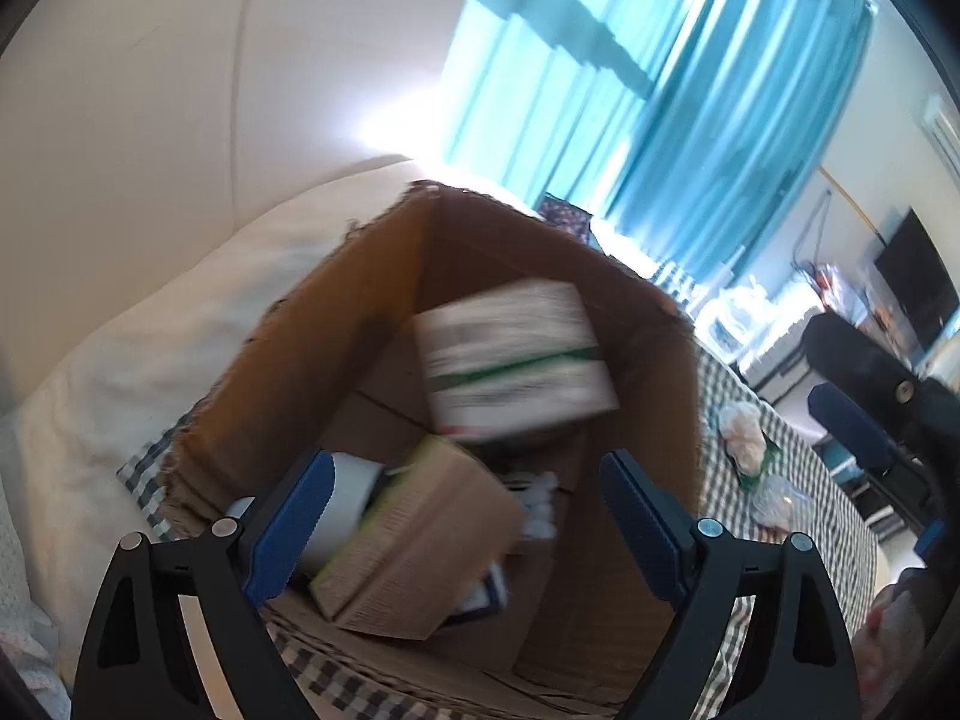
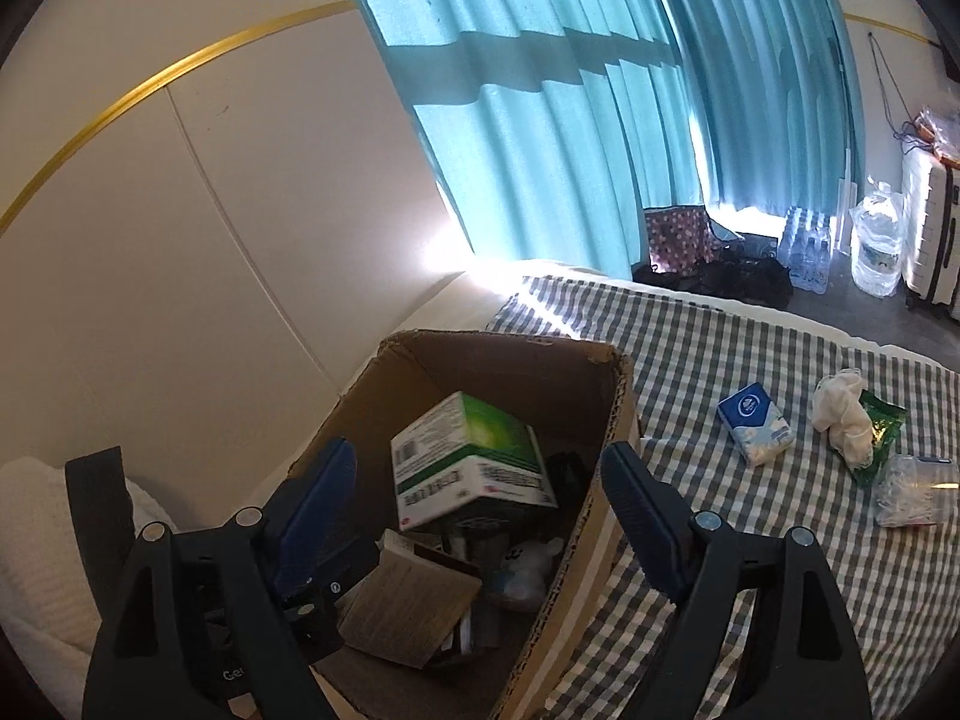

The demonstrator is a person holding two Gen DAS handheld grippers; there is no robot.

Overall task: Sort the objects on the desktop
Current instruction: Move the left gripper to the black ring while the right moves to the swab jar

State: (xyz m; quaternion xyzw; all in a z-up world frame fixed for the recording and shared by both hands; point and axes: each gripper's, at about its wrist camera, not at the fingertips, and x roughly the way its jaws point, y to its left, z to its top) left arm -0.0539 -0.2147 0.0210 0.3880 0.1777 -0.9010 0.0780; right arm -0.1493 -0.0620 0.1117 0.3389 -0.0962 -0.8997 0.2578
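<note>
Still out on the checked cloth, the tissue pack (image 2: 755, 423) lay far-right of my right gripper (image 2: 474, 510) — nearer than my left gripper (image 1: 465, 516); both gaped wide, empty, over the cardboard box (image 2: 606, 414).

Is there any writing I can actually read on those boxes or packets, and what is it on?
"Ge": pale letters, cut off, on the right tool's black body.
Green-and-white box: barcode and print, too small.
Blue packet: logo, unreadable.
Left view: box blurred, unreadable.
</note>
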